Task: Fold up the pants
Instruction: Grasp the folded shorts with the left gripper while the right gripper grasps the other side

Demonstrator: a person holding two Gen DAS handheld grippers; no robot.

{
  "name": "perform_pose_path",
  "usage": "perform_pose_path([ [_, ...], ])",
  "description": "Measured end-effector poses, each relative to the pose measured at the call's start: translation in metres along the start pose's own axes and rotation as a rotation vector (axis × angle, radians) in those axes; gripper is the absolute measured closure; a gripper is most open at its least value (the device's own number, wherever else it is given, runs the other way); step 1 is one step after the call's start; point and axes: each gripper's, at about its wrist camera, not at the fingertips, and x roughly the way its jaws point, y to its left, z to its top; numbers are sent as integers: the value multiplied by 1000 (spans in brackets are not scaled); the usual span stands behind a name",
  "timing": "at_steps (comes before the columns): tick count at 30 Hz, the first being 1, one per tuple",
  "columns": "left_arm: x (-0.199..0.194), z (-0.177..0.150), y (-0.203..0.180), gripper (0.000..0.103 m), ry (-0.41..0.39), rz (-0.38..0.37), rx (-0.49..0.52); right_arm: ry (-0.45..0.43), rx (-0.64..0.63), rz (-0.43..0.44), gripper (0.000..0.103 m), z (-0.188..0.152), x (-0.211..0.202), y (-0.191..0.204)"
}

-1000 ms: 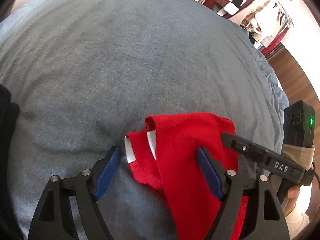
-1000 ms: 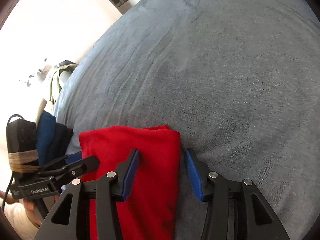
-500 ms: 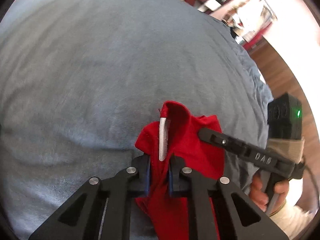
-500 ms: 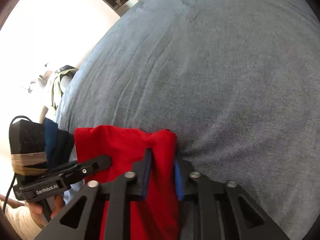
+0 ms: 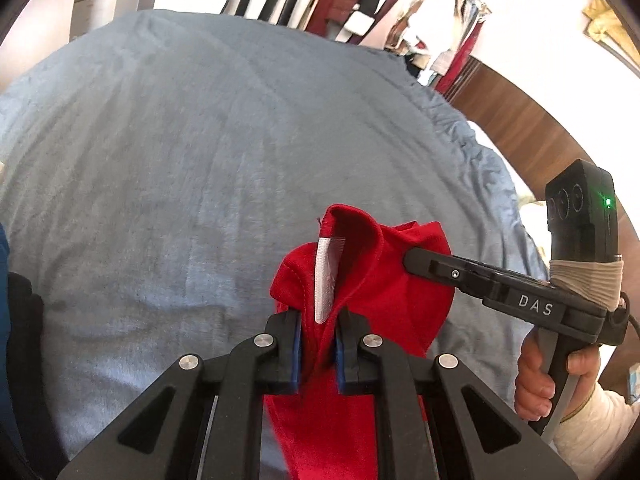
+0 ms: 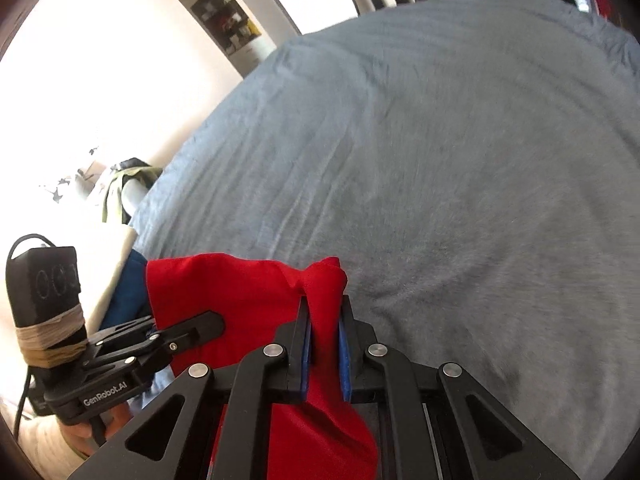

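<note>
— where are the red pants (image 5: 384, 280) now?

— bunched at the near edge of the grey bed (image 5: 200, 152), the top edge pinched at two spots.

— both claws?

— yes. left gripper (image 5: 318, 354) and right gripper (image 6: 324, 354) are each clamped on cloth, side by side. the held edge runs across between them, open bed lies ahead.

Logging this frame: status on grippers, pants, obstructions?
Left gripper and right gripper both shut on red pants. Pants bunched over grey bedspread. Nothing in the way.
</note>
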Motion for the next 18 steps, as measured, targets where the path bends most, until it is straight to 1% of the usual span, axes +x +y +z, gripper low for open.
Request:
perform_pose_path([
  [5,-19,-5,-8,90,-15,-13,15,-46,-18,-42,91,-5,-33,14],
  [9,-22,-9,-16,90,-10,-30,21,-64,-63,-78,91,-11,-56,34],
  [13,-16,-14,-21,90,13,-48,60,-64,-73,-117,91,-21,-66,37],
  [18,3,-14,-32,90,74,-111,131,-72,-41,-153,91,-28,-71,24],
])
